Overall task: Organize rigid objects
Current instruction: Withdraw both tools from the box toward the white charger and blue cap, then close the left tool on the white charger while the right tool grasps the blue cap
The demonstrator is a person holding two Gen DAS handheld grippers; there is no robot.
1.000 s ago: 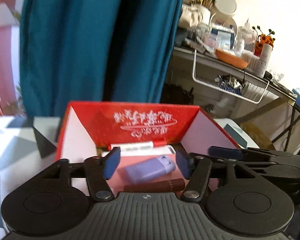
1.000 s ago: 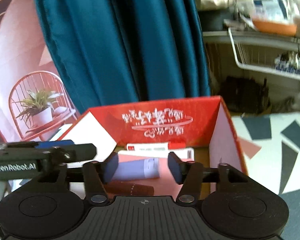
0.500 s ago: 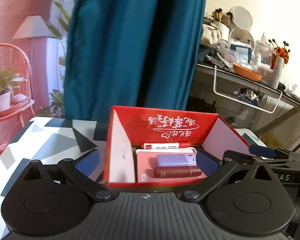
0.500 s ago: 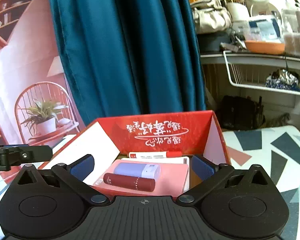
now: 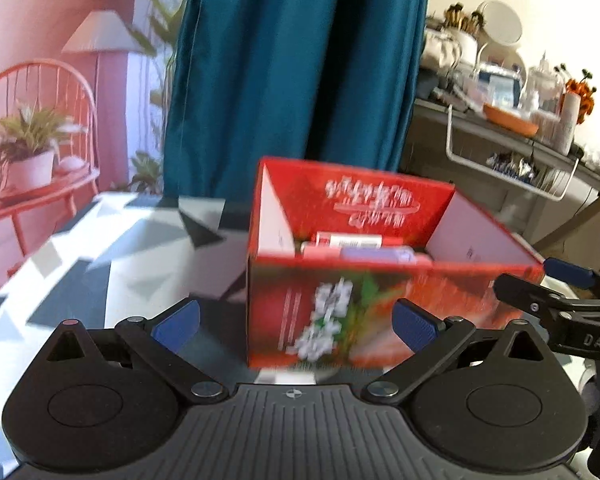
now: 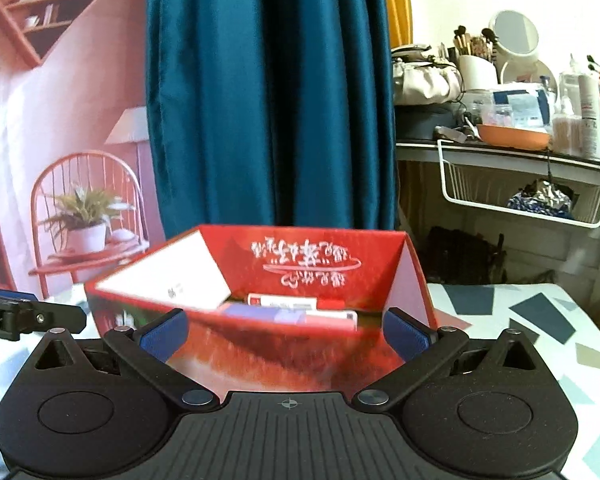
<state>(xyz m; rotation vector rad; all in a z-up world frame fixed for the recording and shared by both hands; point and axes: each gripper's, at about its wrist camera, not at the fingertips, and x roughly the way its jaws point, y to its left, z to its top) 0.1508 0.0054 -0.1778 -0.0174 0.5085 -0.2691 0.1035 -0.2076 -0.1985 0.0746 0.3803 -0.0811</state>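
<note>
A red open-topped cardboard box (image 5: 364,308) with white lettering inside stands on the patterned table; it also shows in the right wrist view (image 6: 300,344). Inside lie a lavender case (image 5: 374,255), a red-and-white pen (image 5: 348,240) and a pink flat box (image 6: 332,316), partly hidden by the front wall. My left gripper (image 5: 296,326) is open and empty, just in front of the box. My right gripper (image 6: 284,336) is open and empty, its fingers on either side of the box's near wall without touching it.
The table (image 5: 112,264) has a white, grey and dark geometric pattern. A teal curtain (image 6: 268,100) hangs behind it. A cluttered shelf with a wire basket (image 6: 520,196) stands at the right. A pink backdrop with a printed chair and plant (image 5: 32,148) is at the left.
Both grippers have opened wide and drawn back from inside the box. The objects stay in the box, whose front wall now hides most of them.
</note>
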